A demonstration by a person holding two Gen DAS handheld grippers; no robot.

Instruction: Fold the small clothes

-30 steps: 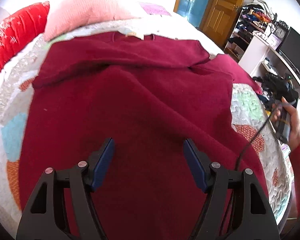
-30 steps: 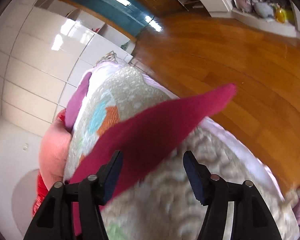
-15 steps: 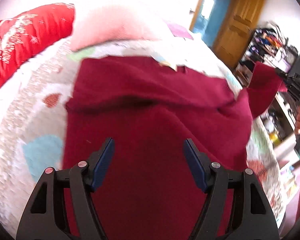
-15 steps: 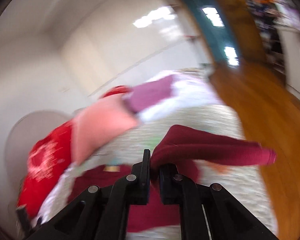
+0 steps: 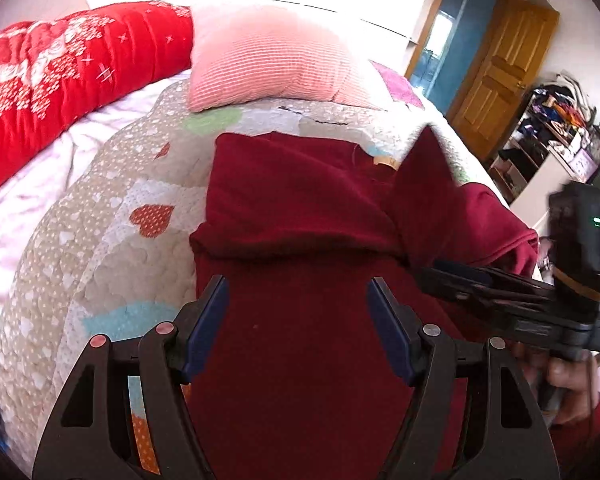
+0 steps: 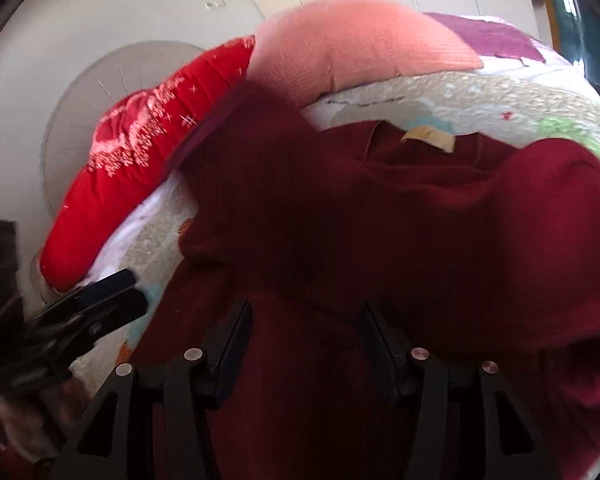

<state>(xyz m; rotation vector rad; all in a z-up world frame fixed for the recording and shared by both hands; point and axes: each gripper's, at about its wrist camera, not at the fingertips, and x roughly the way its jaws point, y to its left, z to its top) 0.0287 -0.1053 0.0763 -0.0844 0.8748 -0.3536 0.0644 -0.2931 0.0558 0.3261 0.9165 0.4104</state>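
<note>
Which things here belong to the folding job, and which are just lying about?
Part of the job:
- maroon sweater, right sleeve tossed across its body
- left gripper, open above it
- right gripper, jaws just opened, nothing pinched

Just lying about:
- pink pillow
- red blanket
- patchwork quilt under the sweater
- cluttered shelf

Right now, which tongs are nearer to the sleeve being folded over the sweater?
Right. The right tongs are open just under the sleeve; the left tongs hover open over the sweater body, nearer its hem.
</note>
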